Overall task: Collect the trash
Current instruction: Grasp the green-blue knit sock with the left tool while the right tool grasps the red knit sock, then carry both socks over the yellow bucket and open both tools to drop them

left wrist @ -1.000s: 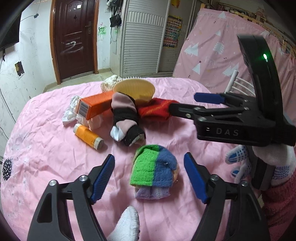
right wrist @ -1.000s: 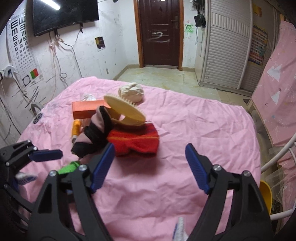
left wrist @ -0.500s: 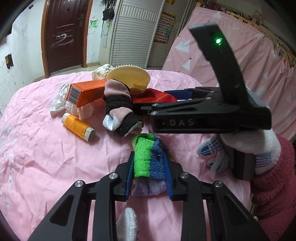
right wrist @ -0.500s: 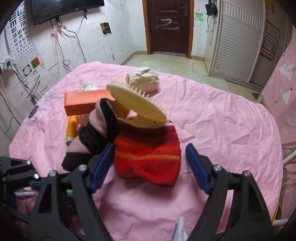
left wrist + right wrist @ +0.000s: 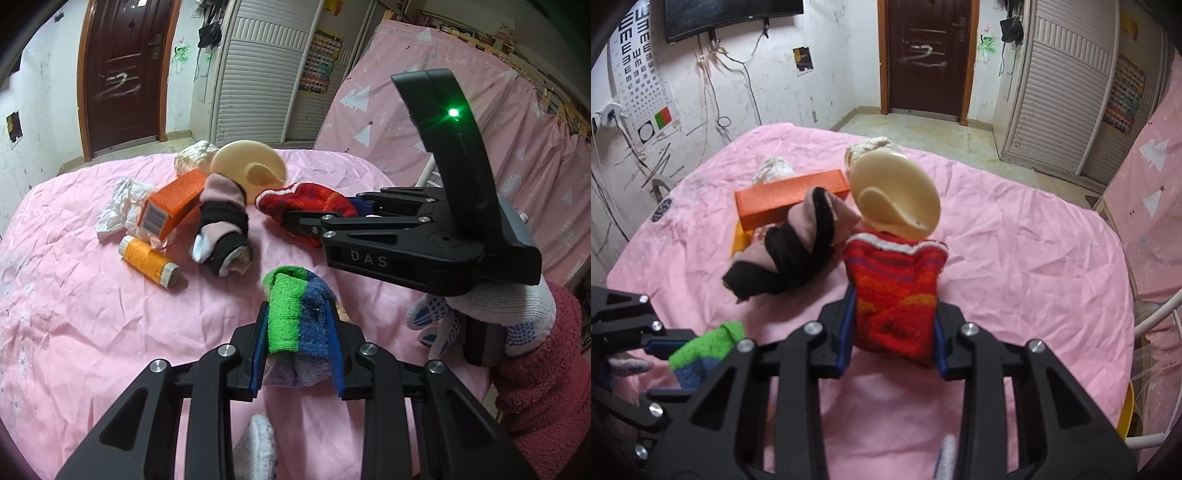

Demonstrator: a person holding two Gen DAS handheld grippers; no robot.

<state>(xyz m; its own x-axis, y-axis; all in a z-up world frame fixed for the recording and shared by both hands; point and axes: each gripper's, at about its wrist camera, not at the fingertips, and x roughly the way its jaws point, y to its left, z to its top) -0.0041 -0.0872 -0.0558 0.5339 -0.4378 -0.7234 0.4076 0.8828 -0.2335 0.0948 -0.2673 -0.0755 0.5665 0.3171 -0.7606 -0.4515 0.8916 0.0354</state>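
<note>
Trash-wise, two cloth bits are getting grabbed at once on the bench (image 5: 74, 325), which is draped in a wrinkly pink sheet. Left gripper (image 5: 297, 343) has its jaws clenched on a folded green-and-blue cloth (image 5: 295, 314), with a pale purplish layer poking out underneath, right at the near edge of the pile. Right gripper (image 5: 894, 332) has just been closing its jaws, and they're now squeezing a red striped sock (image 5: 895, 288) with a white trim along its far end; both blue pads press into its sides. In the left wrist view the right gripper comes in from the right side, held by a white dotted glove (image 5: 491, 317) with a fuzzy pink sleeve (image 5: 546, 369) behind it.

Rest of the stuff sits a bit further back: a pink-and-black sock bundle (image 5: 223, 221) just left of the red sock, an orange box (image 5: 173, 206) tilted against it with its barcode end facing the camera, an orange thread spool (image 5: 149, 260) lying on its side near the box, crumpled white paper (image 5: 122, 206) beside the box, a cream plastic disc (image 5: 895, 192) propped up on edge right behind the red sock, and a balled-up off-white wad (image 5: 195, 157) at the far side.
</note>
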